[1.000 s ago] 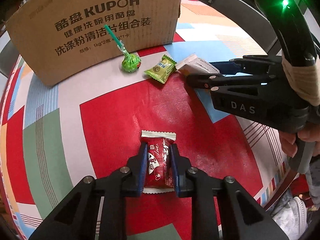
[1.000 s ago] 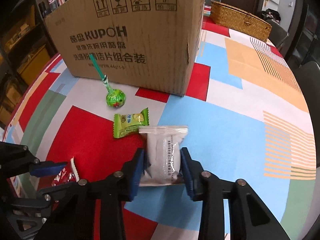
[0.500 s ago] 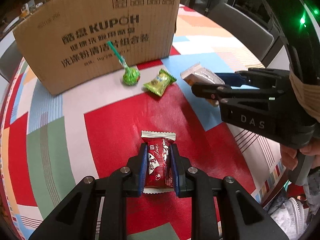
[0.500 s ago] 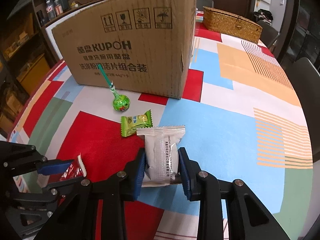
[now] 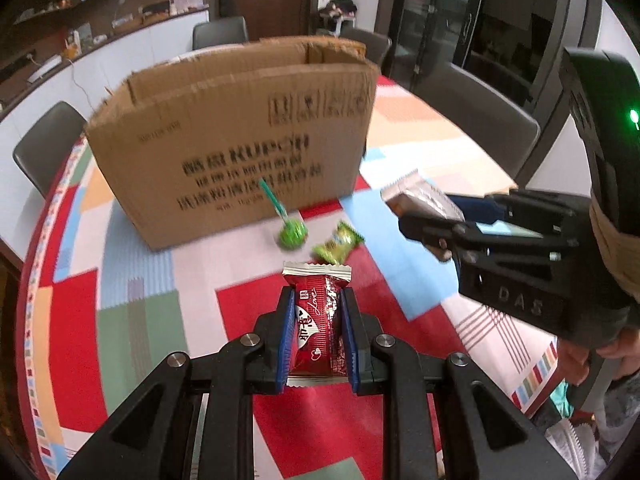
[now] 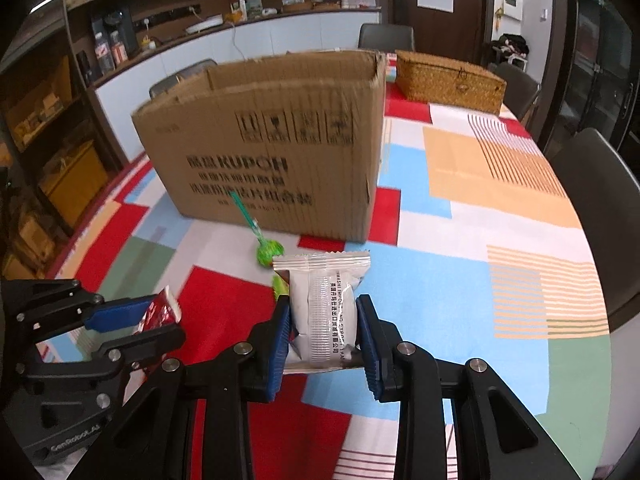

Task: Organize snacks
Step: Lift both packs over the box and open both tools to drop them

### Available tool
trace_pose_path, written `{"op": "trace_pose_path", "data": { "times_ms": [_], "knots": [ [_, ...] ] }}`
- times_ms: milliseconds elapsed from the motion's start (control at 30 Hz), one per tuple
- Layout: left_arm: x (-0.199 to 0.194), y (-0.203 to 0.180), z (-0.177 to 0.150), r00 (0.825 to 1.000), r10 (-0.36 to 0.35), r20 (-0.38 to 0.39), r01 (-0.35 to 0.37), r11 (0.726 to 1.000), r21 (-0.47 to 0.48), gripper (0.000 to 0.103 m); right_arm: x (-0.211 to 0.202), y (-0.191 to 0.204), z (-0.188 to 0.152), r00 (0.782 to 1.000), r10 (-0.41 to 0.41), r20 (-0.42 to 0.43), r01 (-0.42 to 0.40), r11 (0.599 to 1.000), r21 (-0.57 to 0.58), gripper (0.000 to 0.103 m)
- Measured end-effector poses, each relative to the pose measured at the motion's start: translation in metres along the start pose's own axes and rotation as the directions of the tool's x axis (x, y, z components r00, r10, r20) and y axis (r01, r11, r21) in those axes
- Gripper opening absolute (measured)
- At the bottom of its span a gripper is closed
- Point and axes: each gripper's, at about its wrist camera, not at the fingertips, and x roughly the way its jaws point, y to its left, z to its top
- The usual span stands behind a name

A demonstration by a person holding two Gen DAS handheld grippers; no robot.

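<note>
My left gripper (image 5: 316,320) is shut on a red snack packet (image 5: 318,320) and holds it above the table. My right gripper (image 6: 322,320) is shut on a white snack packet (image 6: 322,312), also lifted. Each gripper shows in the other's view: the right one (image 5: 432,216) with the white packet (image 5: 420,194), the left one (image 6: 160,316) with the red packet (image 6: 162,310). An open cardboard box (image 5: 236,136) stands ahead, also in the right wrist view (image 6: 272,140). A green lollipop (image 5: 292,234) and a green candy packet (image 5: 338,246) lie in front of it.
The table has a colourful patchwork cloth (image 6: 460,272). A wicker basket (image 6: 448,80) sits behind the box at the right. Grey chairs (image 5: 476,120) stand around the table. A counter with shelves runs along the back wall.
Both grippers have risen from the table with their packets, so the box's open top now shows. The lollipop and green candy stay on the cloth.
</note>
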Motion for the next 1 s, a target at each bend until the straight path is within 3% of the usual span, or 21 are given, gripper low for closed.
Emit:
{"op": "trace_pose_path", "data": {
  "times_ms": [333, 733, 1000],
  "knots": [
    [-0.036, 0.013, 0.025, 0.99, 0.029, 0.138, -0.03, 1.0, 0.0, 0.022, -0.027, 0.011, 0.021, 0.995, 0.008, 0.101, -0.01, 1.0, 0.019, 0.033],
    [-0.073, 0.028, 0.063, 0.954, 0.038, 0.297, -0.036, 0.999, -0.01, 0.022, -0.058, 0.023, 0.061, 0.97, 0.015, 0.244, -0.018, 1.0, 0.009, 0.033],
    [-0.078, 0.048, 0.096, 0.932, 0.073, 0.355, -0.066, 0.997, -0.032, 0.022, -0.06, 0.03, 0.094, 0.952, 0.024, 0.306, -0.023, 1.0, -0.007, 0.033]
  ]
}}
